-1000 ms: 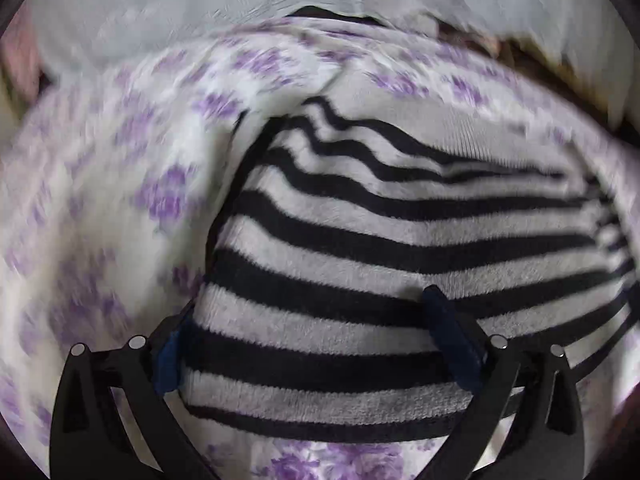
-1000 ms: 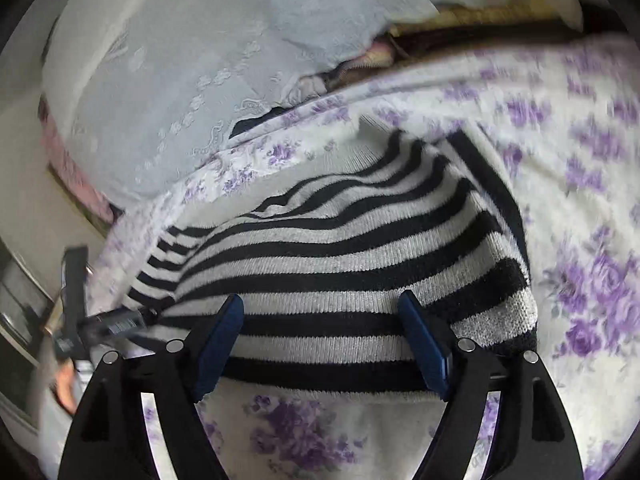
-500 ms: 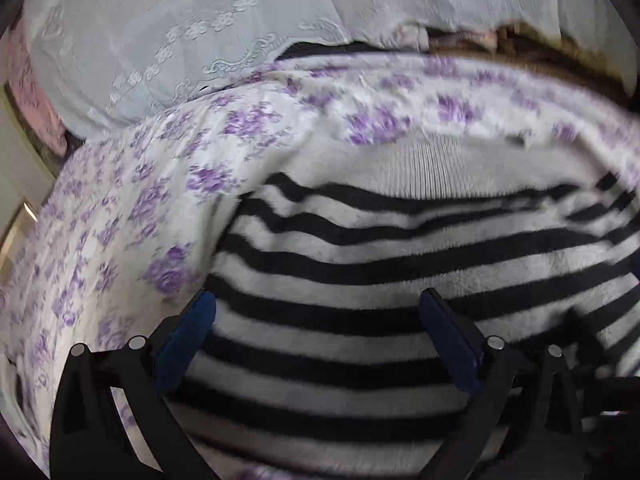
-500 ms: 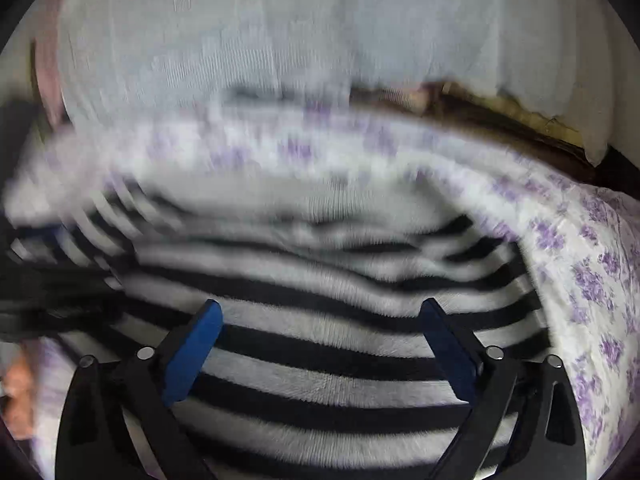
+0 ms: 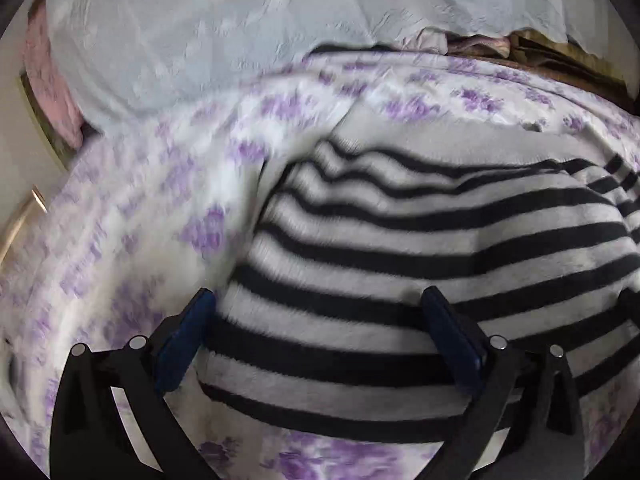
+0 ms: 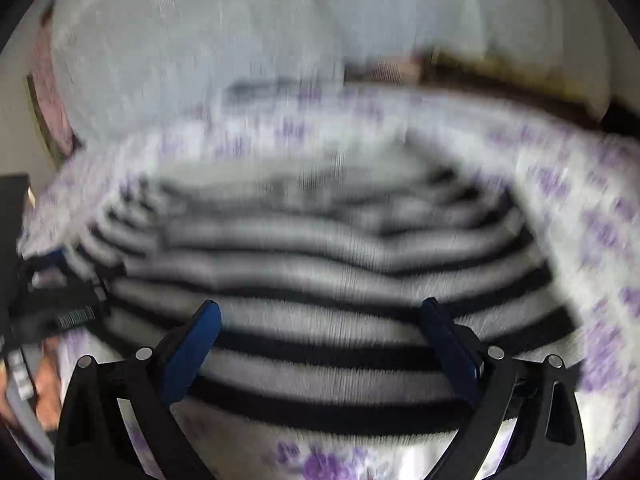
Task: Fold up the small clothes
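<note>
A striped sweater (image 5: pixel 420 248) is lying on a flowered sheet (image 5: pixel 132 232). The left gripper (image 5: pixel 316 320) and right gripper (image 6: pixel 320 328) are hovering over it, jaws spread wide, gripping nothing.

Bedroom: floral bedsheet (image 5: pixel 132 248), pillow (image 5: pixel 192 36)

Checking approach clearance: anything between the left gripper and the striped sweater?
Nothing visible. The left gripper is open right over the striped sweater, which lies uncovered on the floral sheet. No other item overlaps it.

Grey-and-black striped sweater (image 5: pixel 420 248), folded, flat on bedspread (image 5: pixel 132 240)
</note>
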The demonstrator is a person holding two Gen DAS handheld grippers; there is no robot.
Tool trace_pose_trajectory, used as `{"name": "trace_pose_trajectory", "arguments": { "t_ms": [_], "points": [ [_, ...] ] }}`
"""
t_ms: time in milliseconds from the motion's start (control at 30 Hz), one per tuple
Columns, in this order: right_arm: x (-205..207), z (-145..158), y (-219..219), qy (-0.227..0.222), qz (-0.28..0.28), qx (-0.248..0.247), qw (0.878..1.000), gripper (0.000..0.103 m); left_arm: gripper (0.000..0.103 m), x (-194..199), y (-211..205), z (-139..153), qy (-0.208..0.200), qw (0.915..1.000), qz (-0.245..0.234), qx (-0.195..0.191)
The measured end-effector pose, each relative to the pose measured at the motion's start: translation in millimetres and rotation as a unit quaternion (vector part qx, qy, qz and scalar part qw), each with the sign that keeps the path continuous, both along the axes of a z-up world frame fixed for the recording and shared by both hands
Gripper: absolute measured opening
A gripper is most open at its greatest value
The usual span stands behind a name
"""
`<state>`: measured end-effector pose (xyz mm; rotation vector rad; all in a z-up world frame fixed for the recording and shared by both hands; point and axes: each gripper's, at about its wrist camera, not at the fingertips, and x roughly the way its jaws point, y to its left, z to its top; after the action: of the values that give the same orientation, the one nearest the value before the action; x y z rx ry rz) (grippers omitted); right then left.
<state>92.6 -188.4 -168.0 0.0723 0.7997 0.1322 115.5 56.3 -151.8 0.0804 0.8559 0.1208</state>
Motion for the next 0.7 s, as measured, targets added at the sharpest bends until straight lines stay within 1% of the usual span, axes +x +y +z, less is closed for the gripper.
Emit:
{"name": "trace_pose_trajectory", "arguments": {
  "t_ms": [67,100,167,200,233,267,300,333,367,400,433,500,533,600,667,700],
  "points": [
    [-3.4,2.9,-2.1,-0.011,0.000,0.009,1.000,0.100,0.099,1.0,21.8,0.0,0.020,0.9976,0.010,-0.066],
    [-3.7,2.9,-2.1,-0.010,0.000,0.009,1.000,0.100,0.099,-3.3,31.6,1.9,0.017,0.9956,0.018,-0.090],
    [-10.9,6.9,-5.3,-0.032,-0.010,0.014,0.999,0.100,0.099,-13.7,40.7,7.2,0.002,0.9943,0.026,-0.104],
    [-17.9,12.5,-9.4,-0.054,-0.022,0.019,0.998,0.100,0.099,-20.2,42.4,12.5,-0.010,0.9951,0.028,-0.094],
    [-20.0,14.0,-12.0,-0.066,-0.029,0.022,0.997,0.100,0.099,-23.1,42.7,14.1,-0.015,0.9963,0.032,-0.079],
    [-22.7,15.3,-15.3,-0.073,-0.041,0.022,0.996,0.100,0.099,-25.3,41.9,13.5,-0.014,0.9979,0.039,-0.050],
    [-20.9,13.0,-18.3,-0.065,-0.057,0.016,0.996,0.100,0.099,-25.0,40.5,10.6,-0.008,0.9985,0.043,-0.032],
    [-15.2,8.7,-20.1,-0.043,-0.071,0.006,0.996,0.100,0.099,-22.8,41.9,1.4,0.010,0.9989,0.041,-0.022],
    [-8.3,3.5,-21.1,-0.019,-0.076,0.001,0.997,0.100,0.099,-20.8,45.1,-4.9,0.021,0.9985,0.037,-0.033],
    [-4.5,0.7,-19.7,-0.006,-0.074,-0.005,0.997,0.100,0.099,-20.8,49.5,-5.9,0.023,0.9978,0.039,-0.048],
    [-2.8,1.8,-18.3,-0.009,-0.074,-0.014,0.997,0.100,0.099,-22.1,53.7,-2.0,0.028,0.9965,0.047,-0.063],
    [-3.2,1.7,-15.0,-0.010,-0.073,-0.026,0.997,0.100,0.098,-28.0,54.4,12.6,0.017,0.9955,0.056,-0.074],
    [-2.3,1.7,-15.4,-0.010,-0.073,-0.026,0.997,0.100,0.098,-31.4,48.0,26.5,-0.003,0.9958,0.046,-0.079],
    [-2.9,1.8,-17.5,-0.013,-0.074,-0.017,0.997,0.100,0.098,-29.3,29.6,45.3,-0.022,0.9969,0.017,-0.074],
    [-6.3,2.5,-18.9,-0.019,-0.076,-0.008,0.997,0.100,0.098,-21.0,6.9,57.0,-0.033,0.9978,-0.005,-0.057],
    [-7.2,3.1,-19.7,-0.022,-0.078,-0.004,0.997,0.100,0.098,-13.9,-11.0,62.9,-0.041,0.9981,-0.018,-0.041]
  ]
}}
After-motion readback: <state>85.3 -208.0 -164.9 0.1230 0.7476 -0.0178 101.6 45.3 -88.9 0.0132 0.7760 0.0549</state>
